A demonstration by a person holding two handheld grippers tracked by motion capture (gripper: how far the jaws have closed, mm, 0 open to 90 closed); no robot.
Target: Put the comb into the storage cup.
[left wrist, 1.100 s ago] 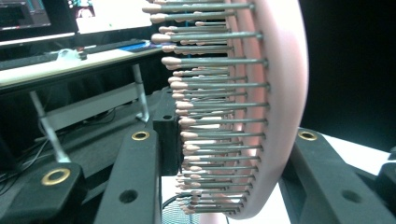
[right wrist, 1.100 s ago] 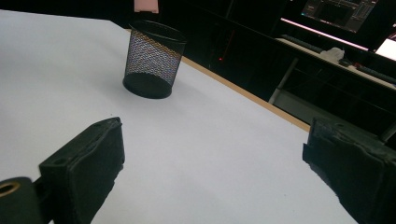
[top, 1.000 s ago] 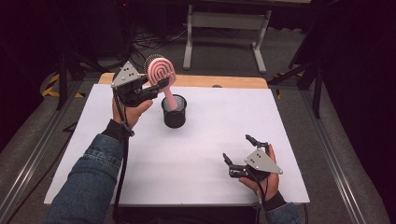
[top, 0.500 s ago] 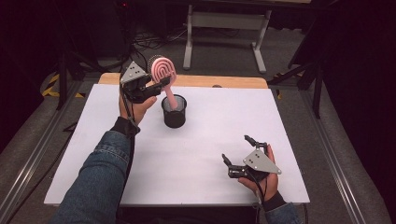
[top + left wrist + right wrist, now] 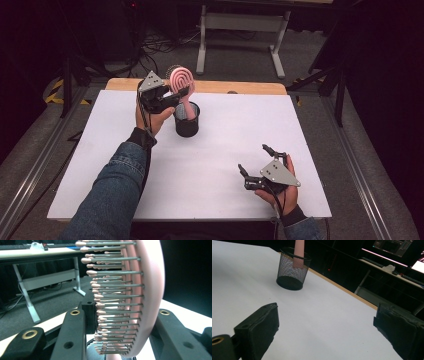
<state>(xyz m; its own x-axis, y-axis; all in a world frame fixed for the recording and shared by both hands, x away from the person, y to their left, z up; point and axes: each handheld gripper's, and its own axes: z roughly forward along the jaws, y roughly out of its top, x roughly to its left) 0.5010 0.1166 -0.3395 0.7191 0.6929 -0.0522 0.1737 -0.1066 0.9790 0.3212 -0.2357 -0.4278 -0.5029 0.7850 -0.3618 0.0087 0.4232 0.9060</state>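
1. Hairbrush, pink, sits clamped by its head in our left gripper, its handle already down inside the black mesh cup.
2. Letting go while it tilts could tip this light cup.
3. Bristles might snag a pad on release.
4. Our right gripper rests wide and empty, well apart from the cup.
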